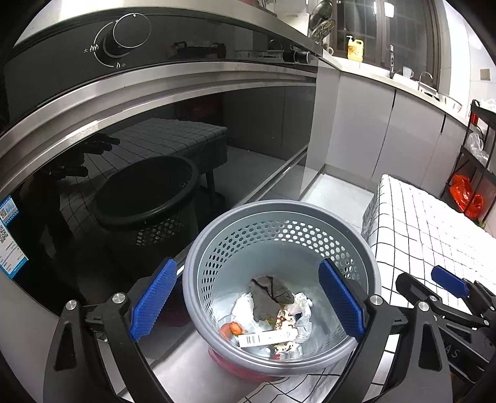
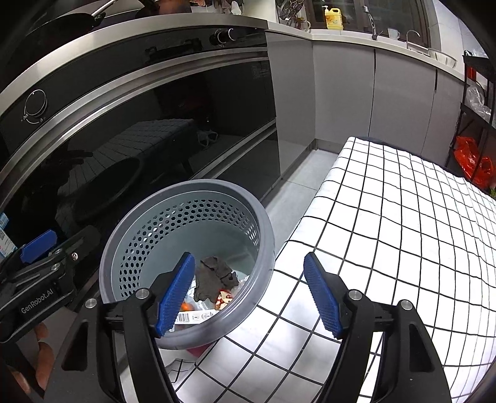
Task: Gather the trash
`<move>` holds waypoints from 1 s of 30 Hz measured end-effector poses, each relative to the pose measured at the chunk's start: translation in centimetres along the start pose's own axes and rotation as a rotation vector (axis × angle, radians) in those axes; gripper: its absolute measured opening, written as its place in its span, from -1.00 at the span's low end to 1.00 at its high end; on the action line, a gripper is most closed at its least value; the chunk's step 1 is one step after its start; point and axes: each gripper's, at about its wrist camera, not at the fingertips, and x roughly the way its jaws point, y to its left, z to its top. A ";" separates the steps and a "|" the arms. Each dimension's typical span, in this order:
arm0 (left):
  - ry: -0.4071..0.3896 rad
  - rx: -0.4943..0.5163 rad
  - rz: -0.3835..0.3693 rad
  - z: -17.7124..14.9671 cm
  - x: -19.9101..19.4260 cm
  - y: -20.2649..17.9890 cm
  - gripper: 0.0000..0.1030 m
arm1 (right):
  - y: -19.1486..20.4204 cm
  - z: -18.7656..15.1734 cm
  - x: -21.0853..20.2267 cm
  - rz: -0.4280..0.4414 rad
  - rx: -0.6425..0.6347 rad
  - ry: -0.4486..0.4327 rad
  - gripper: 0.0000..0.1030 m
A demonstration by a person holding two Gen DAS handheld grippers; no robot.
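A grey perforated waste basket (image 1: 280,217) stands on the floor beside the table; it also shows in the right wrist view (image 2: 148,214). Inside lie a dark grey crumpled rag (image 1: 268,294), white crumpled paper (image 1: 245,310), an orange scrap (image 1: 232,328), a white barcode strip (image 1: 266,338) and snack wrappers. My left gripper (image 1: 248,305) is open and empty, above the basket's mouth. My right gripper (image 2: 249,297) is open and empty, above the basket's right rim and the table edge. The rag also shows in the right wrist view (image 2: 214,277).
A table with a white black-grid cloth (image 2: 403,232) lies to the right of the basket. A dark glass oven front (image 1: 124,155) with a knob (image 1: 130,34) stands close on the left. Grey cabinets (image 2: 341,93), a yellow bottle (image 2: 333,18) and a black rack with an orange bag (image 2: 474,161) are behind.
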 end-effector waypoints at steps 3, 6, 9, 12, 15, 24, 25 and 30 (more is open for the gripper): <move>-0.001 -0.001 0.000 0.0 0.0 0.0 0.79 | 0.1 0.0 -0.1 -0.002 -0.002 -0.003 0.36; 0.000 0.001 0.003 -0.1 0.0 0.0 0.81 | 0.1 0.0 -0.3 -0.005 -0.002 -0.007 0.36; -0.001 0.000 0.004 -0.1 0.0 0.1 0.82 | 0.1 0.0 -0.5 -0.008 0.001 -0.013 0.36; -0.002 0.000 0.005 -0.1 -0.1 0.1 0.84 | 0.1 0.0 -0.7 -0.012 0.002 -0.022 0.43; -0.004 -0.001 0.007 -0.1 -0.1 0.1 0.87 | 0.1 0.0 -0.9 -0.013 0.005 -0.026 0.43; 0.002 0.002 0.018 0.1 0.1 0.2 0.88 | 0.1 -0.1 -0.8 -0.014 0.003 -0.024 0.43; 0.000 0.004 0.019 0.1 0.0 0.1 0.88 | 0.1 -0.2 -0.7 -0.013 0.004 -0.022 0.43; -0.005 0.009 0.021 0.0 -0.1 0.1 0.88 | 0.1 -0.2 -0.7 -0.015 0.002 -0.023 0.43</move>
